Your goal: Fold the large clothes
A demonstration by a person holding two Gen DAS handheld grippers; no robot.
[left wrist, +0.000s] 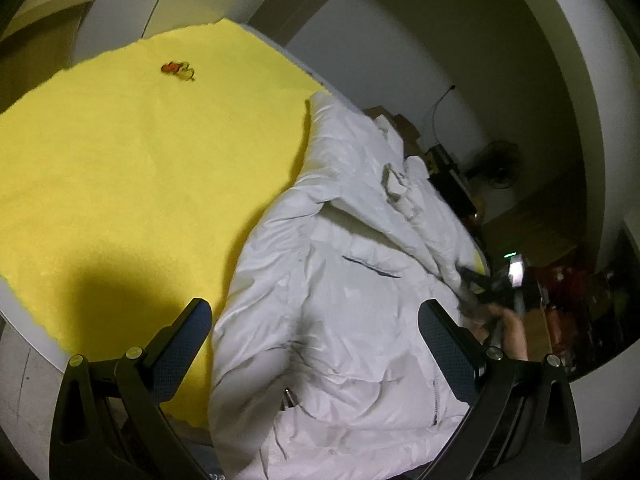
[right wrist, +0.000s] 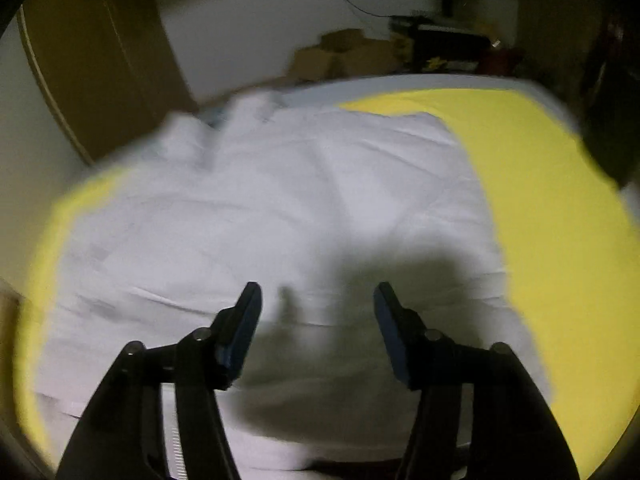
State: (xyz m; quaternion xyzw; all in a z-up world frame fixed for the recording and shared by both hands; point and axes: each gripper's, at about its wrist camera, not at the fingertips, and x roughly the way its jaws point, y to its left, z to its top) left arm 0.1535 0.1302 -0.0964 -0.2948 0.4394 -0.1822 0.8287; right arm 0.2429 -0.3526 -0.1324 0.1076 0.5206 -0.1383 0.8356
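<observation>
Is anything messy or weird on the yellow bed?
Yes. The white jacket lies crumpled and bunched along one side of the yellow sheet, not flat or folded. A small red-and-clear object, too small to identify, sits alone on the sheet far from the jacket.

The room was dim; my right view smeared with motion blur, my left sharper. Fisheye bent the edges, and shadows pooled at lower centre.

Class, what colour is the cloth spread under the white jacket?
Bright yellow. The cloth under the white jacket shows best in the left wrist view.
</observation>
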